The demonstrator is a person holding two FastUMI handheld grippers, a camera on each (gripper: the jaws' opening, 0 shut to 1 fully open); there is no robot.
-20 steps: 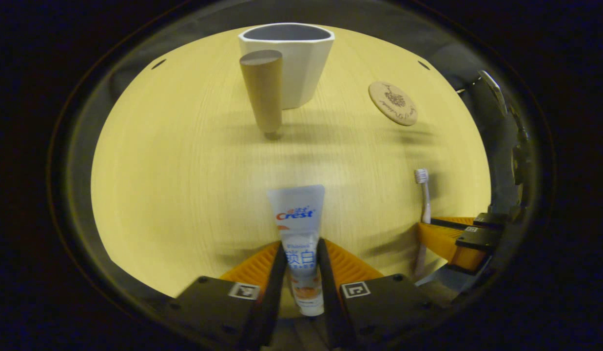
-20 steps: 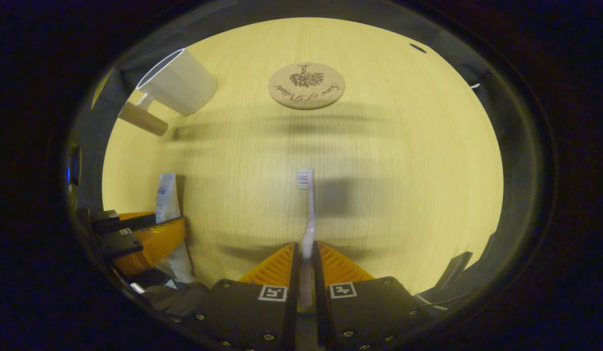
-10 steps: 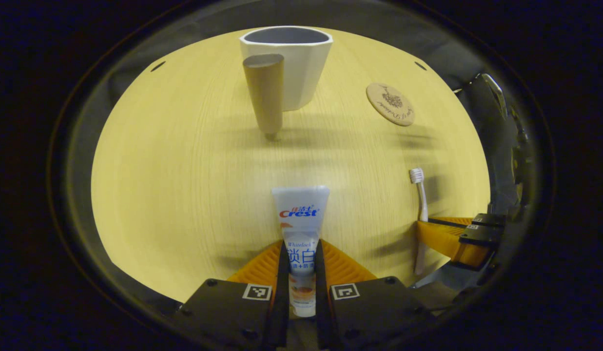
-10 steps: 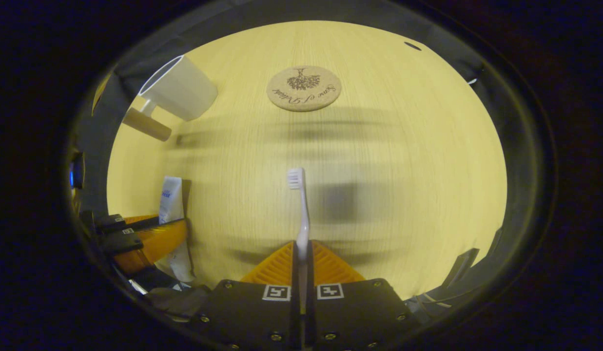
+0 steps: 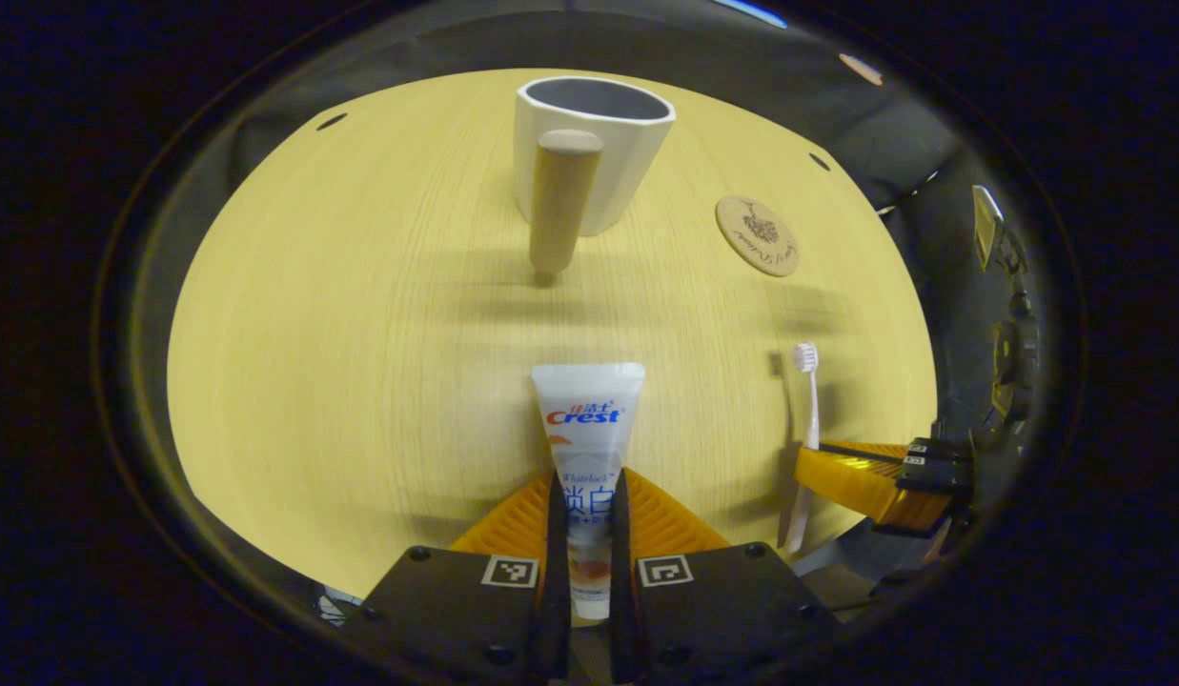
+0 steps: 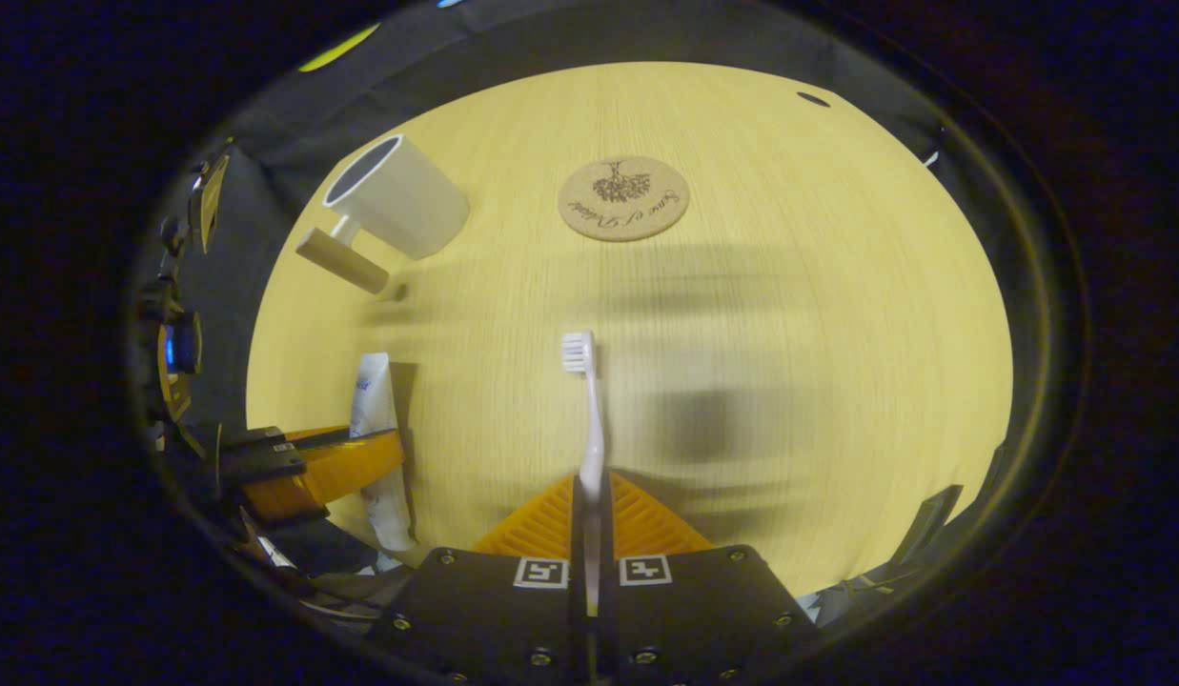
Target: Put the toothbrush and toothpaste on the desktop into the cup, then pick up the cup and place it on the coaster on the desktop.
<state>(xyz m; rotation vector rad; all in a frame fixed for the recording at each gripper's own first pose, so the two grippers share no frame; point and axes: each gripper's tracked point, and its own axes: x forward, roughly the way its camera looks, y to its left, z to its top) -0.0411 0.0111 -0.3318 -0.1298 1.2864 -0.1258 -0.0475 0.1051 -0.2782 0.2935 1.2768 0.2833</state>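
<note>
Both now lifted off the pale wooden desk: left gripper fingers clenched on white toothpaste tube, right gripper fingers clamping white toothbrush; next, white faceted wooden-handled cup.

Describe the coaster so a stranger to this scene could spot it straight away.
Start with the pale wooden desktop. On its far side stands a white cup with a wooden handle; the coaster lies flat to the right of it, apart from it. It is the one round, thin cork disc, with a dark tree drawing printed on top.
</note>
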